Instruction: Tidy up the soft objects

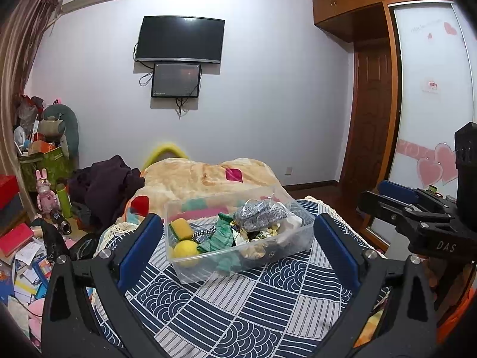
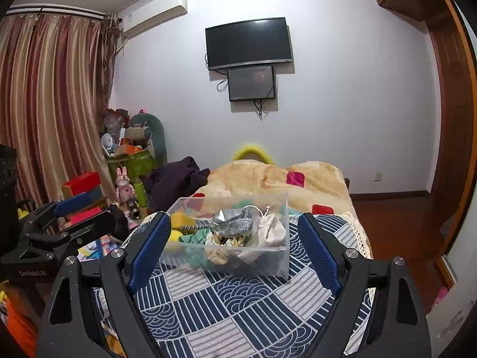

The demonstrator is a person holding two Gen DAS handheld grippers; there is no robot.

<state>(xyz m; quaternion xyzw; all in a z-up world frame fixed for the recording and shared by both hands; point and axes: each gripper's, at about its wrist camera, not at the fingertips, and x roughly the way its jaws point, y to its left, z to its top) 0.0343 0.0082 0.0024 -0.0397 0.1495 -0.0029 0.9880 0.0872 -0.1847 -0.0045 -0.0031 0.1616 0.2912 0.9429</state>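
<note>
On the bed: clear bin [image 1: 238, 256] of soft items, sitting on patterned cloth [image 1: 238, 313].
Left gripper [image 1: 238, 238]: jaws wide apart, holding nothing.
Right gripper [image 2: 235, 238]: jaws wide apart, holding nothing.

Your left gripper [image 1: 238, 235] and right gripper [image 2: 234, 243] both hang with jaws spread wide above the patterned bedspread [image 1: 238, 304], and the stretch of cloth between them and the clear bin [image 1: 238, 256] lies bare, so you can come straight in. The bin's open top gives free entry from above. Behind it the rumpled blanket [image 1: 208, 179] rises like a wall. To your left, the dark clothes heap [image 1: 104, 185] and floor clutter [image 1: 26, 256] crowd the bedside.
</note>
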